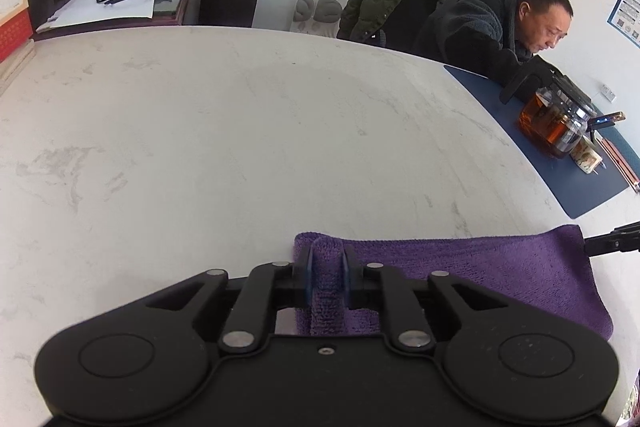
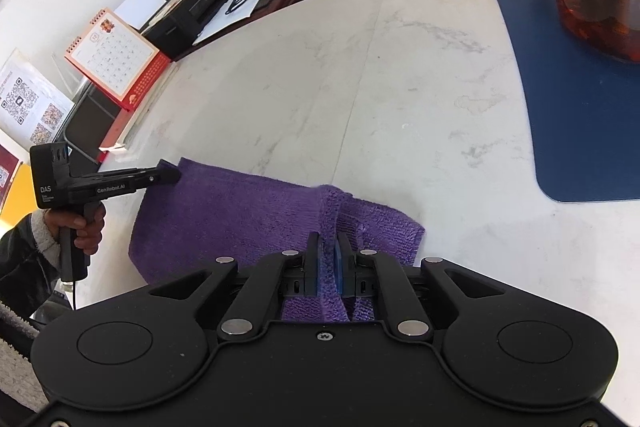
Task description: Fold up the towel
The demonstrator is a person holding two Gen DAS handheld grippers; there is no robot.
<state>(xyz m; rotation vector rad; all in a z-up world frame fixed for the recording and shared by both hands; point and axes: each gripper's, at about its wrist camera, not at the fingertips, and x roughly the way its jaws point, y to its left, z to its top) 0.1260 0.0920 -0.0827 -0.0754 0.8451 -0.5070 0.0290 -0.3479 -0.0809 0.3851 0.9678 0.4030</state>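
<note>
A purple towel [image 1: 480,267] lies folded into a strip on the white marble table [image 1: 240,131], near its front edge. My left gripper [image 1: 327,259] is shut on a pinched-up ridge of cloth at the towel's left end. In the right wrist view the towel [image 2: 240,211] stretches away to the left. There my right gripper [image 2: 329,247] is shut on a raised fold at the right end. The left gripper [image 2: 170,175] shows at the far corner, held by a hand [image 2: 86,227]. The right gripper's tip [image 1: 592,245] peeks in at the towel's right corner.
A blue mat [image 1: 560,163] at the table's right carries a glass teapot [image 1: 556,123] of dark tea and small items. A person [image 1: 500,27] sits leaning on the far right side. A desk calendar [image 2: 116,59] stands at the left edge, and a cluttered desk lies beyond.
</note>
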